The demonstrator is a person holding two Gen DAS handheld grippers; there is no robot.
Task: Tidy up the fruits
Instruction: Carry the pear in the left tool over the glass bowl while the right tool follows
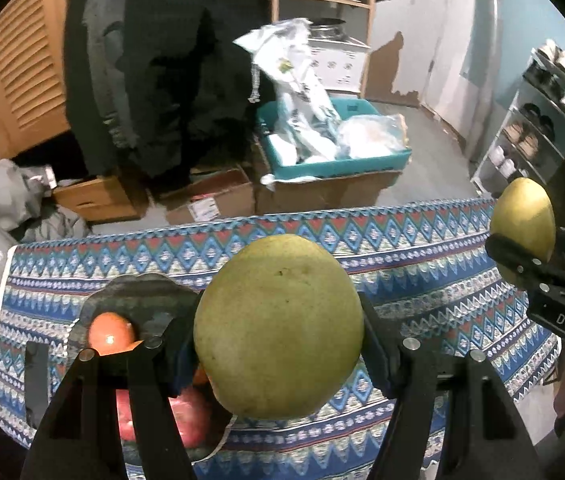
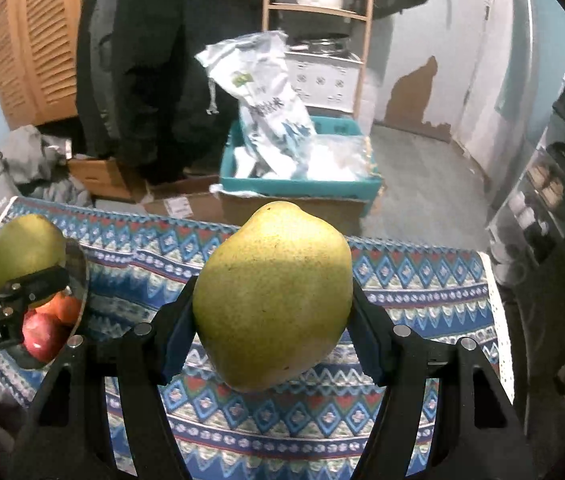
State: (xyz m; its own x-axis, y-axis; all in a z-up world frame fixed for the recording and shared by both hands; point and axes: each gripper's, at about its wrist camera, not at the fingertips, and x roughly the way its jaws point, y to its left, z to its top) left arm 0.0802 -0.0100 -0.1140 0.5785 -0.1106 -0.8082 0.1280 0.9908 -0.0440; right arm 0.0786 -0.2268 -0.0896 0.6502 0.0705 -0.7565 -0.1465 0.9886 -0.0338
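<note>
My left gripper [image 1: 278, 332] is shut on a yellow-green pear [image 1: 278, 328], held above the patterned tablecloth [image 1: 422, 280]. Below and to its left a dark plate [image 1: 142, 292] holds an orange [image 1: 110, 332] and a red apple [image 1: 186, 420]. My right gripper [image 2: 272, 320] is shut on a second yellow-green pear [image 2: 272, 296], held over the cloth to the right of the plate [image 2: 80, 280]. The right gripper and its pear [image 1: 522, 220] show at the right edge of the left wrist view. The left gripper's pear [image 2: 24, 248] shows at the left of the right wrist view.
The table's far edge drops to the floor, where cardboard boxes [image 1: 210, 200] and a teal crate [image 1: 334, 160] of plastic bags stand. A shoe rack [image 1: 534, 128] is at the right. Dark coats [image 1: 162, 60] hang behind. Grey clothes [image 1: 14, 200] lie at the left.
</note>
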